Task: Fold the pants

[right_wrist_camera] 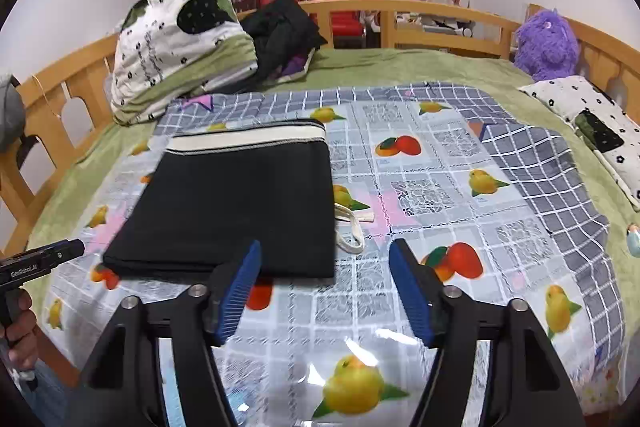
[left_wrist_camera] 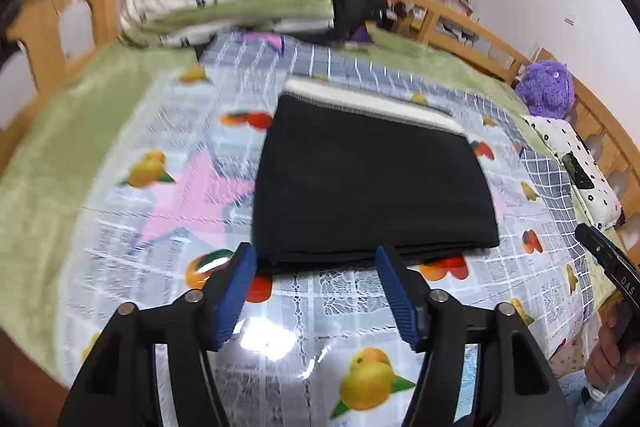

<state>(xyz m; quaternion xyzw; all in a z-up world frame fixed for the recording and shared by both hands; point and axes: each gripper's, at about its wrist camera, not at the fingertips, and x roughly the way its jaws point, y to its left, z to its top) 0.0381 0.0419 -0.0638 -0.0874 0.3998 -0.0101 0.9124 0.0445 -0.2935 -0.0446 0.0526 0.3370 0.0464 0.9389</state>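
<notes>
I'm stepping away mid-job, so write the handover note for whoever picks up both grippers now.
Left gripper: open, empty, at the near edge of the pants.
Right gripper: open, empty, just off their near right corner.
Pants lie as a flat black rectangle on the fruit-print cloth, pale waistband at the far end.
Done: folded compactly.
Left: a cream drawstring sticks out on the right; tuck it in, maybe.

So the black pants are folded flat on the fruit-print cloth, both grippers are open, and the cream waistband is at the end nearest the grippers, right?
Not quite: the cream waistband lies at the far end of the black pants, away from the left gripper and right gripper. The right wrist view shows it. The rest stands.
</notes>
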